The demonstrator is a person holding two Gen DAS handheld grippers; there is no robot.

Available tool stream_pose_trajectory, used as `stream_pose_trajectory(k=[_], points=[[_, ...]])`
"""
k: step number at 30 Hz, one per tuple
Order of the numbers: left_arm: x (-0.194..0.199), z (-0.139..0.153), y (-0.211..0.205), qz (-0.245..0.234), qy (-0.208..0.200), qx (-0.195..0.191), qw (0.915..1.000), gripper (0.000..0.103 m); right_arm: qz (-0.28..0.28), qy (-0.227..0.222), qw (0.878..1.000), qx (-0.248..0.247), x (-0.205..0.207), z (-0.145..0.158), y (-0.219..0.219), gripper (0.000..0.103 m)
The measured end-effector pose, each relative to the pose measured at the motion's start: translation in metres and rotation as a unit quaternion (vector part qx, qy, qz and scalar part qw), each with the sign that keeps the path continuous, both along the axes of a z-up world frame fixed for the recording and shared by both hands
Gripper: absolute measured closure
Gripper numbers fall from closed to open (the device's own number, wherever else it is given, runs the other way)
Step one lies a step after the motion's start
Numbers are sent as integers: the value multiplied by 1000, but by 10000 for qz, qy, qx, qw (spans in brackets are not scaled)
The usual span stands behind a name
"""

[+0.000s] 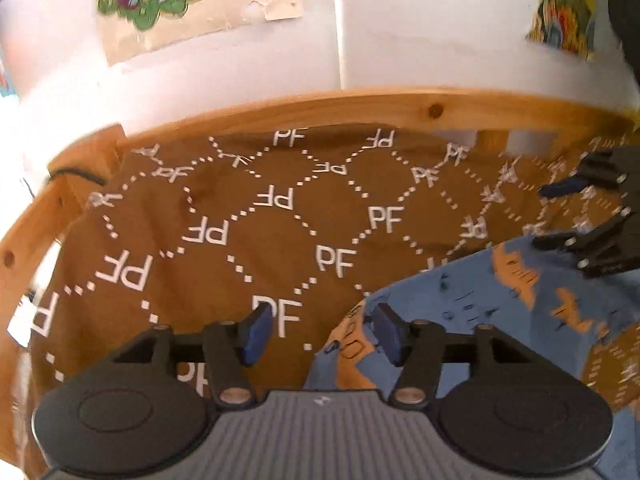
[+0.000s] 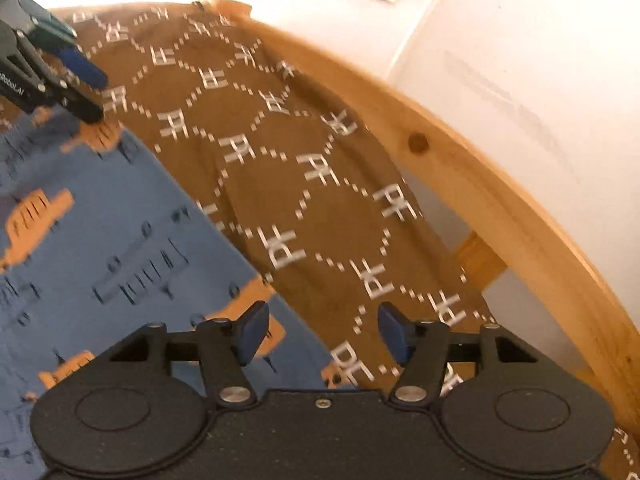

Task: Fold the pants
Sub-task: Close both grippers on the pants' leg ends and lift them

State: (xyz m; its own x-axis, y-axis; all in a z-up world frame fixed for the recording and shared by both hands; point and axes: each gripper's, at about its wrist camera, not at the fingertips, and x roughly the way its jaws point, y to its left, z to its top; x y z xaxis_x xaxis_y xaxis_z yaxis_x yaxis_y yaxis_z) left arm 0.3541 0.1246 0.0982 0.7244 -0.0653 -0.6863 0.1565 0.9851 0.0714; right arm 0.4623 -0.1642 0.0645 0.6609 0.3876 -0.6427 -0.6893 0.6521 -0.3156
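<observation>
Both units same build: left gripper (image 1: 318,334) has a ribbed grey housing with a small logo, right gripper (image 2: 320,332) a speckled black housing with one centre screw. Each: two round black discs flanking the housing, black linkage arms on silver pivot screws, dark blue pads at the fingertips. White lettering on the left unit's side, partly legible.

The right claw (image 2: 322,334) hangs with its blue pads apart and nothing between them. Below it, blue pants with orange patches (image 2: 120,220) lie over a brown "PF"-patterned cover (image 2: 280,168). Far ahead to its left hovers the left claw (image 2: 90,90). A curved wooden rail (image 2: 460,172) runs along its right.
</observation>
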Motion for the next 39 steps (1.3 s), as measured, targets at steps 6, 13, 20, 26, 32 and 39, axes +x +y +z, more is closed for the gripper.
stream_pose_trajectory(k=[6, 13, 20, 26, 32, 39], points=[[4, -9, -2, -107, 365, 373, 9986, 66, -142, 605, 9979, -198, 22, -21, 14, 51], [-4, -11, -8, -110, 343, 535, 9979, 101, -447, 643, 9969, -114, 18, -29, 15, 103], [-54, 12, -11, -589, -410, 581, 9957, 102, -178, -26, 9998, 67, -58, 8, -9, 103], [-129, 27, -19, -1711, -873, 753, 9785, 102, 212, -406, 9988, 192, -165, 25, -30, 103], [-198, 4, -41, -2680, -639, 1381, 9513, 102, 421, -282, 9986, 172, -265, 16, -49, 103], [-248, -64, -50, -3324, -85, 2333, 9138, 102, 427, 78, 9990, -124, -354, -39, -49, 103]])
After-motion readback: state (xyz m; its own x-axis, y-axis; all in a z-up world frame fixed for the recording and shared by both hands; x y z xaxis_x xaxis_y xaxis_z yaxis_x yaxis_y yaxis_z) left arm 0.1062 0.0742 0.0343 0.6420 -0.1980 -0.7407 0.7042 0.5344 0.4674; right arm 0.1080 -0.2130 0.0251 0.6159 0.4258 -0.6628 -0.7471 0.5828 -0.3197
